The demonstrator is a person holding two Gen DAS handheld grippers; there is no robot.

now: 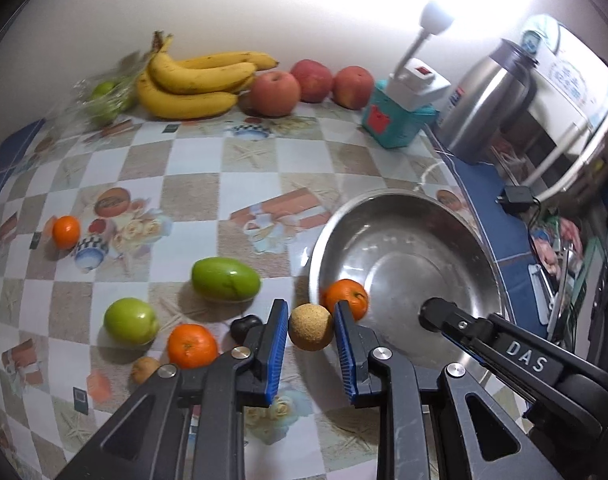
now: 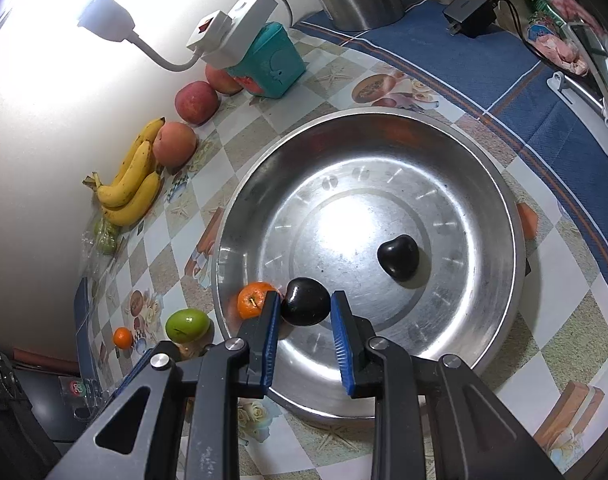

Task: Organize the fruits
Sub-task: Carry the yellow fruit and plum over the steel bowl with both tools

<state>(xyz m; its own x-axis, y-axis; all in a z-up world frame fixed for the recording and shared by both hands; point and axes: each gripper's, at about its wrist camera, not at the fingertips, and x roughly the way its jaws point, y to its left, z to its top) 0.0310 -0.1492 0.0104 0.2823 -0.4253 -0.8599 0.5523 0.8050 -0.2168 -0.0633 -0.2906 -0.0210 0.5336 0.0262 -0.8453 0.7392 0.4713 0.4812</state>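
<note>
My left gripper [image 1: 310, 330] is shut on a tan, rough-skinned round fruit [image 1: 310, 327], held just left of the steel bowl [image 1: 444, 216]. An orange [image 1: 346, 298] lies inside the bowl against its near left wall. Over the bowl [image 2: 500, 248], my right gripper [image 2: 306, 304] is shut on a glossy black fruit [image 2: 306, 302]. A second black fruit [image 2: 398, 258] rests on the bowl's floor, and the orange [image 2: 253, 299] sits beside my left pad. On the table lie two green fruits [image 1: 225, 285], two oranges [image 1: 191, 346], a black fruit [image 1: 244, 327] and a small tan fruit [image 1: 145, 369].
Bananas [image 1: 191, 80], three red apples [image 1: 275, 93] and bagged green fruit [image 1: 103, 100] line the back wall. A teal box [image 1: 396, 120] bearing a white lamp plug, a steel kettle [image 1: 488, 96] and a black charger [image 1: 516, 198] stand right of them.
</note>
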